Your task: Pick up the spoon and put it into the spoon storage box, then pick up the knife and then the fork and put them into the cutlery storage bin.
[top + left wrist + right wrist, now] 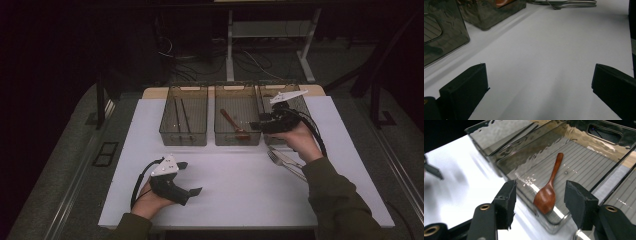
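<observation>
we see the wooden spoon [548, 191] lying in the middle bin [584, 167], just beyond the right gripper [540, 200], whose jaws stand apart, gripping nothing.

Three cameras: one fixed overhead, one riding on each set of tongs.

My high view sits above the near edge, looking forward and down over the whole white surface [240, 185] from well back. My left gripper view rides low, skimming across the surface toward the bins from close up. My right gripper view looks steeply down into the middle bin [579, 165] at close range. All three share that bin and its wooden spoon [547, 192]; the high and left views also share the forks [571, 3].
</observation>
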`<state>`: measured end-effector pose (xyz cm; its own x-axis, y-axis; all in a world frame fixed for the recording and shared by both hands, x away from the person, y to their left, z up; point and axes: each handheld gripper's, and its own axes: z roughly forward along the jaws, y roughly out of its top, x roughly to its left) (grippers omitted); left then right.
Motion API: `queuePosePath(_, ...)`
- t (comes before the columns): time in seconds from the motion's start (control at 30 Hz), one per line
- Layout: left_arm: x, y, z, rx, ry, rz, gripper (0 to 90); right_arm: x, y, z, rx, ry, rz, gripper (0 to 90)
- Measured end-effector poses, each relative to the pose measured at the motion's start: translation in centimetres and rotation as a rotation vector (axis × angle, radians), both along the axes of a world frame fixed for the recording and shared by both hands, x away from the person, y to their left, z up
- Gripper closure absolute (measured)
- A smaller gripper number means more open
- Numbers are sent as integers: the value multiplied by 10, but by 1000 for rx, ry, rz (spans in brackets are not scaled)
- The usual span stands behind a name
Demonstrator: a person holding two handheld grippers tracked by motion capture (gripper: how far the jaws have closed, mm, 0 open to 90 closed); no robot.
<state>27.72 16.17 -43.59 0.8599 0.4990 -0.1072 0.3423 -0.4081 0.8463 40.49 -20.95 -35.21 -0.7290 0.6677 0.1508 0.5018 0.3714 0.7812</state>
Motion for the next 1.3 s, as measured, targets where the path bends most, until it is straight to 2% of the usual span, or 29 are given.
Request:
queuePosePath(0.1,0,0,0,-1,1,1,0,-8,-7,2,-1,-14,21,420)
queuePosePath(0.33,0,0,0,-1,-1,5,0,-26,-24,0,19,-5,46,417)
queuePosePath(0.5,0,0,0,3,0,4,0,-37,-36,-3,31,-10,36,402)
queuePosePath(0.67,0,0,0,-2,-1,6,0,-47,-50,-5,19,-6,35,414)
queuePosePath(0.93,-1,0,1,0,-1,10,0,-59,-69,-13,-47,33,39,415)
queuePosePath(1.3,-2,0,2,6,-3,7,0,-70,-82,-24,-122,76,56,432)
